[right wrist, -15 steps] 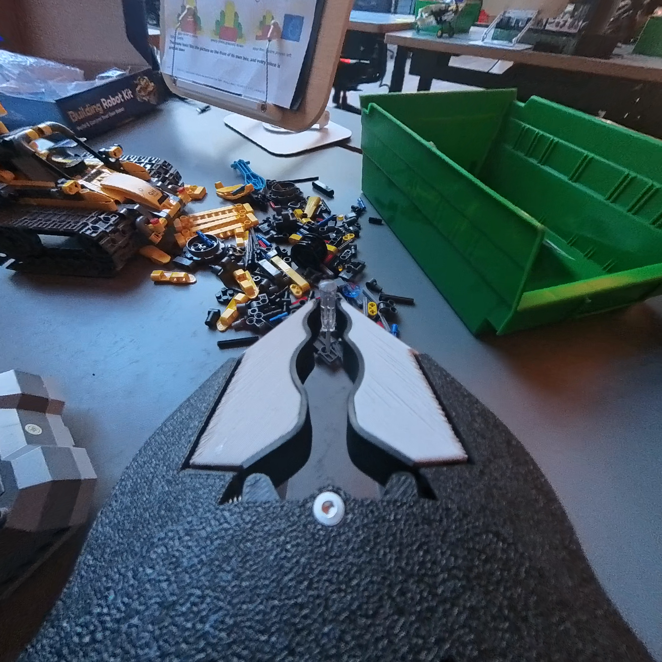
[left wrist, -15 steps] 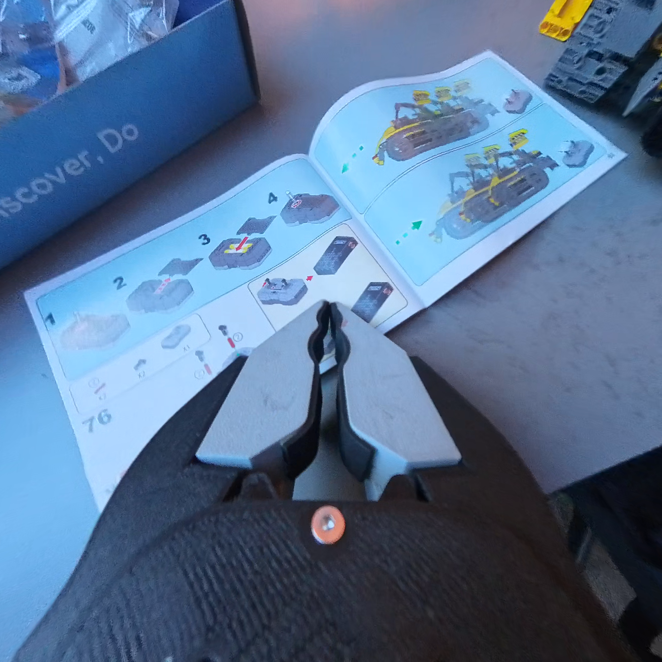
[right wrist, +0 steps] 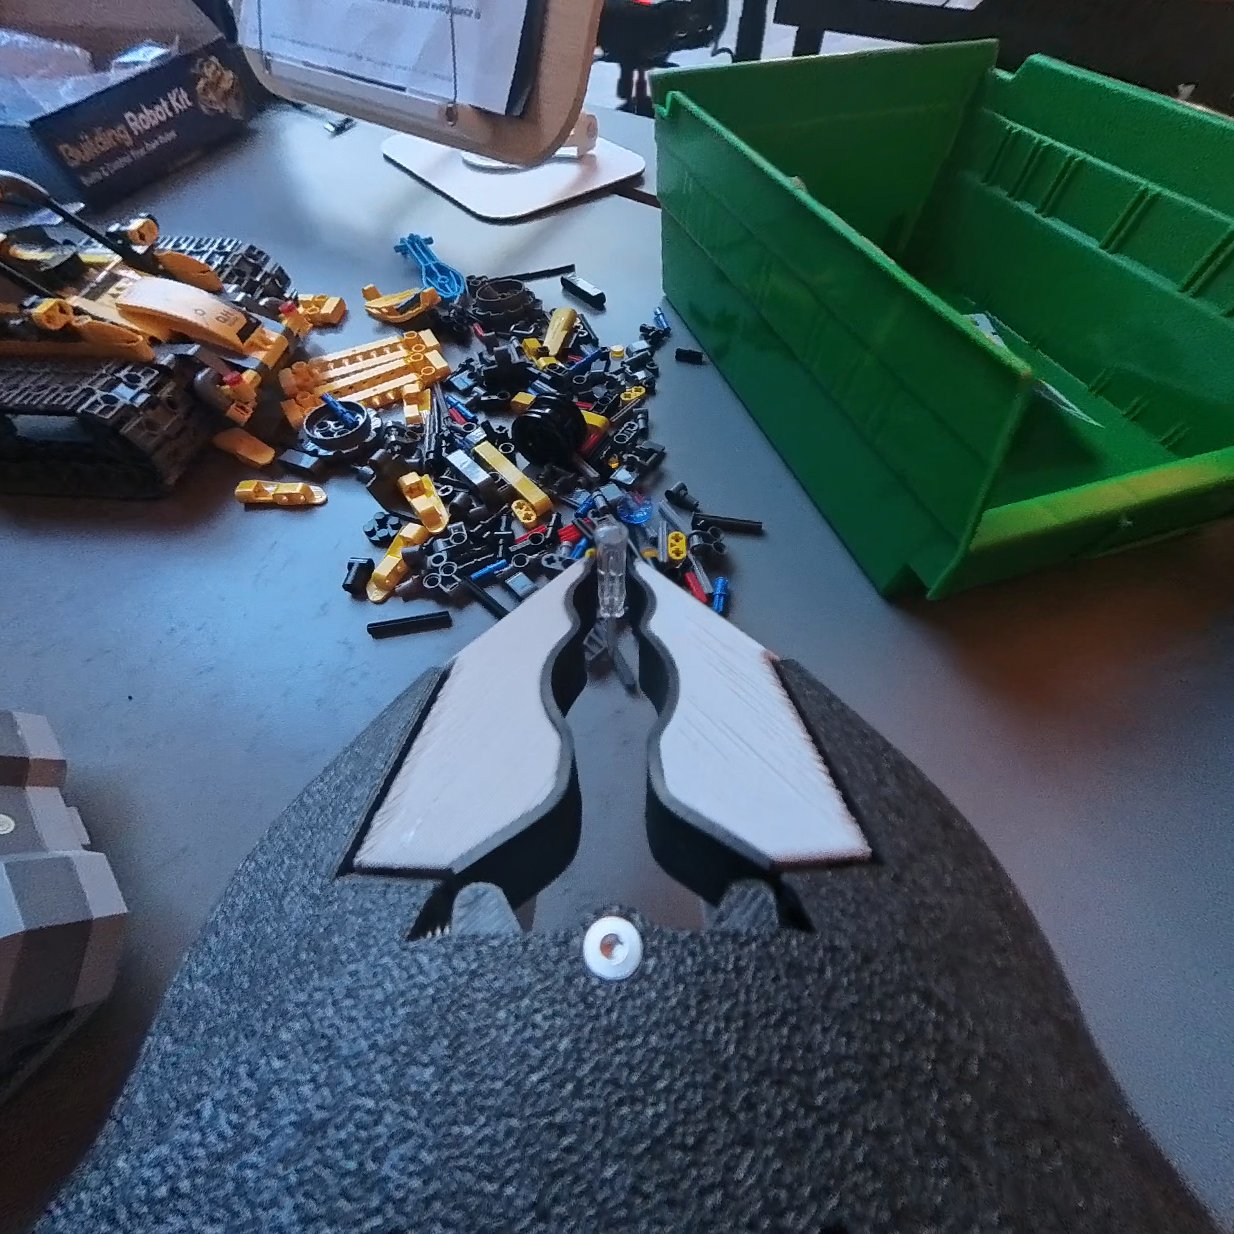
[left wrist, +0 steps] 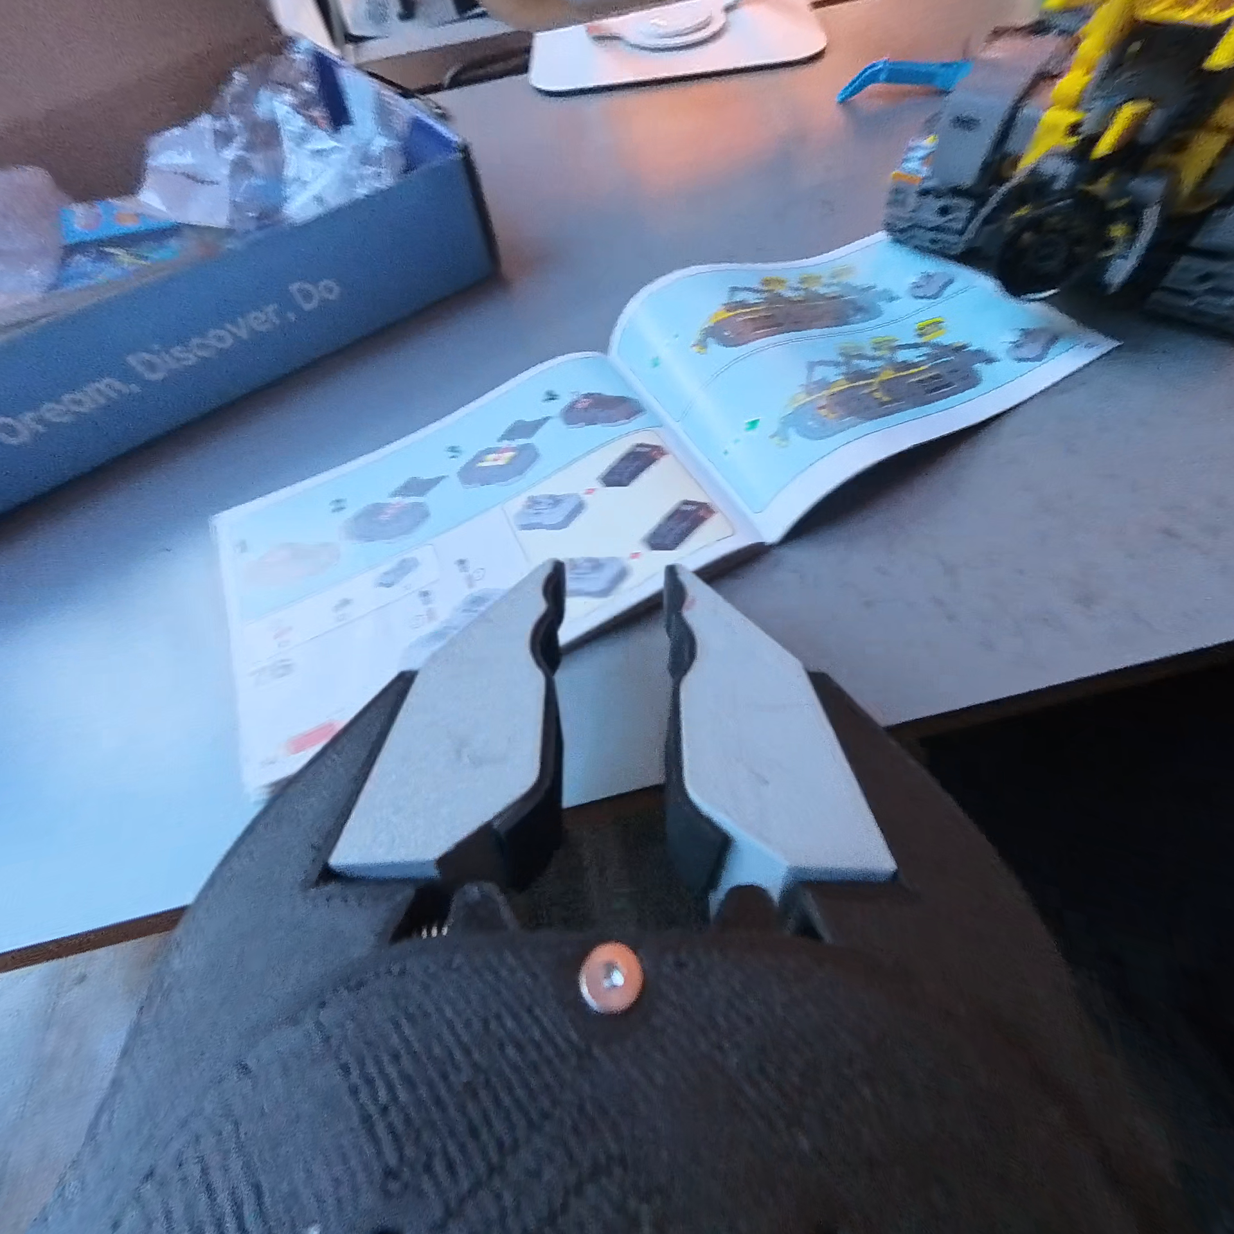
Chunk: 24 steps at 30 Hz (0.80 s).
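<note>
My left gripper (left wrist: 613,577) is open and empty, held over the front edge of the grey table (left wrist: 901,601). Just beyond its tips lies an open instruction booklet (left wrist: 668,427). My right gripper (right wrist: 612,567) is shut on a small clear rod piece (right wrist: 611,581) with a grey part under it, held upright between the tips. It hovers at the near edge of a pile of loose black, yellow and blue building pieces (right wrist: 507,441). A yellow and black tracked vehicle model (right wrist: 113,360) stands left of the pile; it also shows in the left wrist view (left wrist: 1095,173).
A green plastic bin (right wrist: 935,347) stands right of the pile. A blue box (left wrist: 220,314) with plastic bags sits left of the booklet. A stand on a white base (right wrist: 534,167) holds a sheet behind the pile. A dark box (right wrist: 133,127) is at the back left. A grey blocky object (right wrist: 40,901) lies near left. My right fingertips sit around 60 cm from my left ones.
My left gripper has opened and pulled back to the table's front edge, now looking farther across the table. My right gripper, still shut on the clear piece, has shifted slightly toward the pile.
</note>
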Available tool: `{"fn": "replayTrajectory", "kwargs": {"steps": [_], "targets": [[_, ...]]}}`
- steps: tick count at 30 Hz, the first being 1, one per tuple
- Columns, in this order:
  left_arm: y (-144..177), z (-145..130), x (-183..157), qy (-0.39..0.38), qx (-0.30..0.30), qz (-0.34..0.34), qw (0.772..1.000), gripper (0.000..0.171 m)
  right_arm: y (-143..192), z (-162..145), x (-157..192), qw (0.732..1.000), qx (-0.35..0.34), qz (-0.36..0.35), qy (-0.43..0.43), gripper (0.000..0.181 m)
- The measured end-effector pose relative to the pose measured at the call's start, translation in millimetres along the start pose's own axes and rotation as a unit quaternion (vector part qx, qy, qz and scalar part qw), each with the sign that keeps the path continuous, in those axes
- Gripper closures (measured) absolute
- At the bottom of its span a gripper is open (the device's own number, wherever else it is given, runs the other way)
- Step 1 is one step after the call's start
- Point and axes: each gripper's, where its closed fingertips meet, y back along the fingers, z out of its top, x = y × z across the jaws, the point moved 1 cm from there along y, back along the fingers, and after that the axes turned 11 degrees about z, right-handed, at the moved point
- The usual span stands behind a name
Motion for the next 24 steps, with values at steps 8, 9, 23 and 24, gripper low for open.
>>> {"fn": "replayTrajectory", "kwargs": {"steps": [8,9,23,24], "targets": [[-26.0,-31.5,88.6,0.002,0.088,0.005,0.996,0.169,0.5,-0.7,-4.7,1.0,0.002,-0.018,-0.001,0.174],[-24.5,-32.6,86.9,0.018,0.087,-0.003,0.996,0.171,0.7,-0.7,-5.1,1.0,0.002,-0.021,-0.001,0.174],[23.1,-49.1,56.6,0.066,0.057,0.041,0.995,0.171,-6.1,-7.3,-5.9,0.999,0.031,-0.014,-0.005,0.174],[24.4,-48.1,55.3,0.06,0.058,0.04,0.996,0.171,-5.5,-6.7,-5.8,0.999,0.029,-0.014,-0.005,0.174]]}}
